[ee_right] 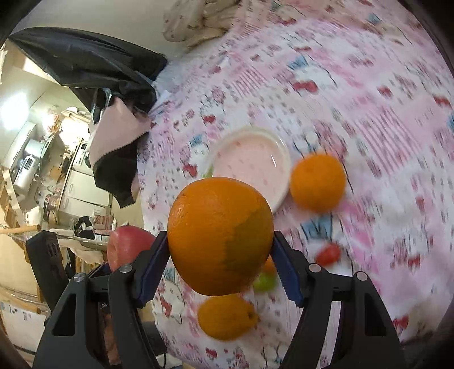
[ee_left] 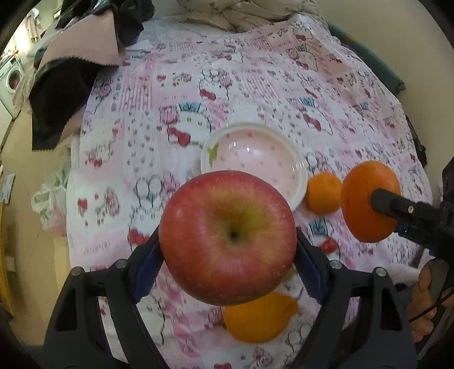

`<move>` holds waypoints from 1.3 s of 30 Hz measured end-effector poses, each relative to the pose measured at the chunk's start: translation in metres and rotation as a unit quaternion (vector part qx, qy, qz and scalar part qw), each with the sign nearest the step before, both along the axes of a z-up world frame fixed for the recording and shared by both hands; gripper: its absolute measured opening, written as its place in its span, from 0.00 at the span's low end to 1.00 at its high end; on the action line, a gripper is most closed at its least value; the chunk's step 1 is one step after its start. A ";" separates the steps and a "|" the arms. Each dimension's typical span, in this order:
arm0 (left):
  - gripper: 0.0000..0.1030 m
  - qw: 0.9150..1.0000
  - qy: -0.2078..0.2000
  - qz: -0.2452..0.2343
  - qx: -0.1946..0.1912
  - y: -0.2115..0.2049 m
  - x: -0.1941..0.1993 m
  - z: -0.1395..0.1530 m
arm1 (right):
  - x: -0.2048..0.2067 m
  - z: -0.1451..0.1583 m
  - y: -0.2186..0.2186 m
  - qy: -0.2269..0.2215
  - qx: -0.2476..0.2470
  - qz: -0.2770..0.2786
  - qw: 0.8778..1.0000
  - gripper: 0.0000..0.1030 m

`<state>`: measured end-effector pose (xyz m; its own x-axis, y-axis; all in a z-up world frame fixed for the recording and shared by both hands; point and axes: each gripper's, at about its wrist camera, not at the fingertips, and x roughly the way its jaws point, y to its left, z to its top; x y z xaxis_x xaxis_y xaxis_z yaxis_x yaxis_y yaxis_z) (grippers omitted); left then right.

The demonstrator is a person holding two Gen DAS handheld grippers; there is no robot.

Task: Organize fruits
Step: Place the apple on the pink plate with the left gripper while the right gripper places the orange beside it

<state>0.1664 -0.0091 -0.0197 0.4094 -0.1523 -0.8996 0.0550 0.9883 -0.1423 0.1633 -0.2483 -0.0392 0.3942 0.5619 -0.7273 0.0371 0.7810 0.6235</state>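
Note:
My left gripper [ee_left: 227,249] is shut on a large red apple [ee_left: 227,235], held above the bed just short of a pink bowl [ee_left: 252,153]. My right gripper [ee_right: 221,255] is shut on a big orange [ee_right: 218,232], also lifted; it shows in the left wrist view [ee_left: 366,198] to the right. The bowl [ee_right: 252,159] is empty. A small mandarin [ee_right: 317,181] lies beside the bowl's right rim. A lemon [ee_right: 227,315] lies near the front edge, with a green fruit [ee_right: 265,282] and a small red fruit [ee_right: 327,254] close by.
The bed has a pink cartoon-print sheet [ee_left: 255,85]. Black and pink cloth [ee_left: 65,93] hangs at the left edge. A bundled blanket [ee_left: 235,14] lies at the far end. A plastic bag [ee_left: 51,204] sits on the floor at left.

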 end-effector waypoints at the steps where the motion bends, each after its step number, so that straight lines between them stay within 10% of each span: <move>1: 0.78 1.000 -0.003 0.000 0.005 -0.001 0.007 0.000 | 0.008 0.002 0.000 -0.003 0.000 0.001 1.000 0.71; 25: 0.79 0.999 0.027 -0.042 0.012 -0.039 0.151 -0.098 | 0.169 -0.097 0.025 0.069 -0.039 0.031 0.996 0.71; 39: 0.79 0.997 0.021 -0.069 0.019 -0.044 0.171 -0.125 | 0.183 -0.131 0.026 0.124 0.001 0.008 0.992 0.71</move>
